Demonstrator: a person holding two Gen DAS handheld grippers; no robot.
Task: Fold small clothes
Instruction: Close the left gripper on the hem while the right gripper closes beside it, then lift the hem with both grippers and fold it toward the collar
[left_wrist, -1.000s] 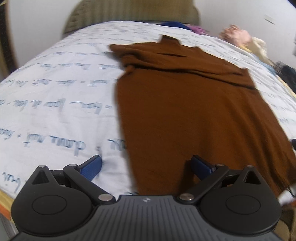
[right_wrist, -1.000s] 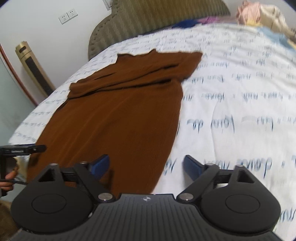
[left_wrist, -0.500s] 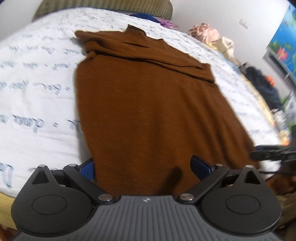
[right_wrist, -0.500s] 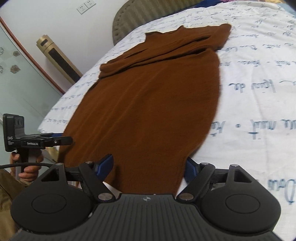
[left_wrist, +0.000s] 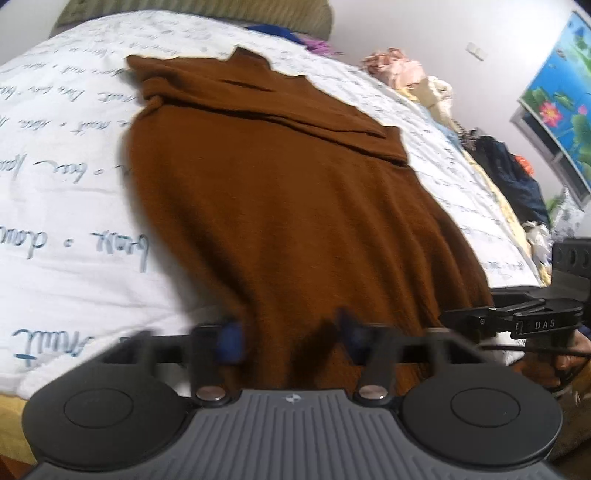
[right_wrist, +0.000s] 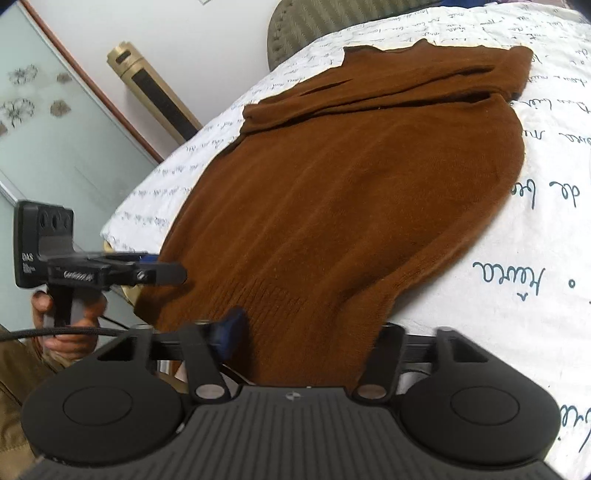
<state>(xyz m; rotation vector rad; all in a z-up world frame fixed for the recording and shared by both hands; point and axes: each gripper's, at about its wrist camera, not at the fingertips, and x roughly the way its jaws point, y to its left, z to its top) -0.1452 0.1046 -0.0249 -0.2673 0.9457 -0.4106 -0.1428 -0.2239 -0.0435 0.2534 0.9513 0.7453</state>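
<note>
On the white bedsheet (left_wrist: 66, 258) with blue script lies the brown sweater (left_wrist: 295, 192), spread flat with its sleeves already folded across the chest. I have my left gripper (left_wrist: 288, 332) at the near hem, and its jaws have just been closing, with the hem cloth between them. My right gripper (right_wrist: 306, 332) sits at the hem's other corner, its jaws also just closing over the knit. Whether either pad presses yet I cannot tell through the blur. I judge the body fold is still to come: lifting the hem toward the collar.
</note>
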